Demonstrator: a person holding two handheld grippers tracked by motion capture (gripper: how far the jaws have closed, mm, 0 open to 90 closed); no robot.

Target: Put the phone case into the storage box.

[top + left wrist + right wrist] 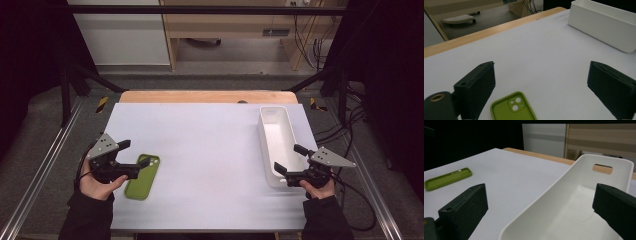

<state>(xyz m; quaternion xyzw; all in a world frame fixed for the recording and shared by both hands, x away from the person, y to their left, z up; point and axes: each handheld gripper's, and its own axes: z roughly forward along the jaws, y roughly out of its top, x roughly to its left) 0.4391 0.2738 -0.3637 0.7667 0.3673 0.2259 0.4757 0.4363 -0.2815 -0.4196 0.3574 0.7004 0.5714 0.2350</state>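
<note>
Claws, left (134, 157) and right (289, 159), both gape; bin (564, 202) handle slot visible from right gripper view.

We wear black sleeves (87, 217); our two black grippers, left (131, 159) and right (288, 160), carry grey triangular plates and trail black cables

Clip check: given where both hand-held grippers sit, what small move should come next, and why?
Probably lower the left hand-held gripper onto the green phone case and close. Its jaws stand open, straddling the case, which lies flat on the table; the white bin looks empty.
</note>
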